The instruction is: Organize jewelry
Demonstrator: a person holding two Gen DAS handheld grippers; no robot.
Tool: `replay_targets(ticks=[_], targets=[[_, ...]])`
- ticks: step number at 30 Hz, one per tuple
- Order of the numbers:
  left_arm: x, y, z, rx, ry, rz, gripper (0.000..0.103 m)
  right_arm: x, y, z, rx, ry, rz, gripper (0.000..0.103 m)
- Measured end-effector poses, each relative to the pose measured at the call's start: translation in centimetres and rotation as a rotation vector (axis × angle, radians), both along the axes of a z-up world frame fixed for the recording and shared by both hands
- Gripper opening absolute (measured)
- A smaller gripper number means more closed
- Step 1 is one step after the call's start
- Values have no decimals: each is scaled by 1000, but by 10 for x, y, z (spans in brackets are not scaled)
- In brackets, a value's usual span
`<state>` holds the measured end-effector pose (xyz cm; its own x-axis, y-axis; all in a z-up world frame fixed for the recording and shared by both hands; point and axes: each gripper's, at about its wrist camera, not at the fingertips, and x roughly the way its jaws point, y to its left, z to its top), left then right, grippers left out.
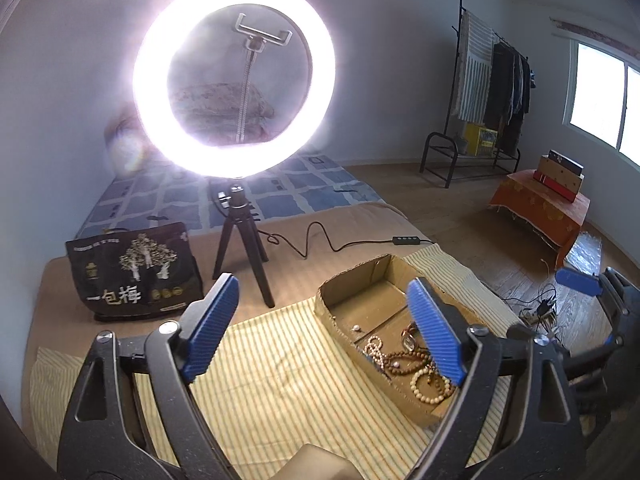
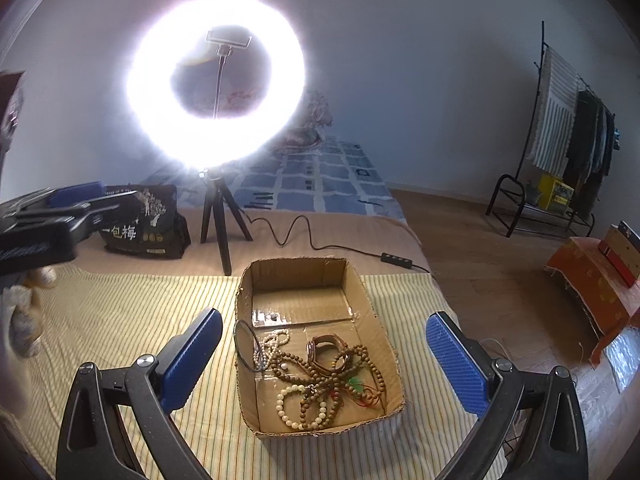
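A shallow cardboard box [image 2: 356, 280] lies on a yellow striped cloth [image 2: 132, 312]. It holds a tangle of bead bracelets [image 2: 336, 384], brown and cream, a thin dark ring [image 2: 246, 346] and a small pearl [image 1: 354, 327]. The box also shows in the left wrist view [image 1: 360, 280], with beads [image 1: 404, 364] at its near end. My right gripper [image 2: 326, 354] is open and empty, above the near part of the box. My left gripper [image 1: 324, 324] is open and empty, left of the box; its right finger [image 1: 434, 332] overlaps the beads.
A lit ring light on a small tripod [image 2: 218, 216] stands behind the box, its cable [image 2: 320, 246] running right. A black printed bag [image 1: 134, 270] sits at the left. A blue patterned mattress [image 1: 280, 192], a clothes rack [image 1: 492, 92] and an orange-covered stand [image 1: 540, 204] lie beyond.
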<state>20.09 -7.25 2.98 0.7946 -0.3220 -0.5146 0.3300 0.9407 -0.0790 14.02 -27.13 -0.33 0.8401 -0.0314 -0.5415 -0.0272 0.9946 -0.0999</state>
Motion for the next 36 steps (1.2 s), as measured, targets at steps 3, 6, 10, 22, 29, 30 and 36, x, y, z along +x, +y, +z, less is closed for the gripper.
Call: replay_targets(ticks=[3,6,10,22,29,30,36], targets=[[-12,7,3,8,-6,-1,89,-7,0,4,-9,-18,-17,103],[-26,12,5,15,-14,-5,90,-13,-1,6,-15,-32,-24,103],[-41,17,4,18,-10,-14,90,-21,1,11,-28,-56,-27,103],[-78,16,-17,75,34,-35,90,-30,4,10,2,-76,-12,103],[-90,17,-21,85,41,-13,91,-32,5,6,-3,-71,-11,103],[-92,17,-21,80,39,-11,95,-33,5,5,1,-69,-14,103],[-99,19,-14,68,3,-2,103,-32,6,2,-17,-66,-17,103]])
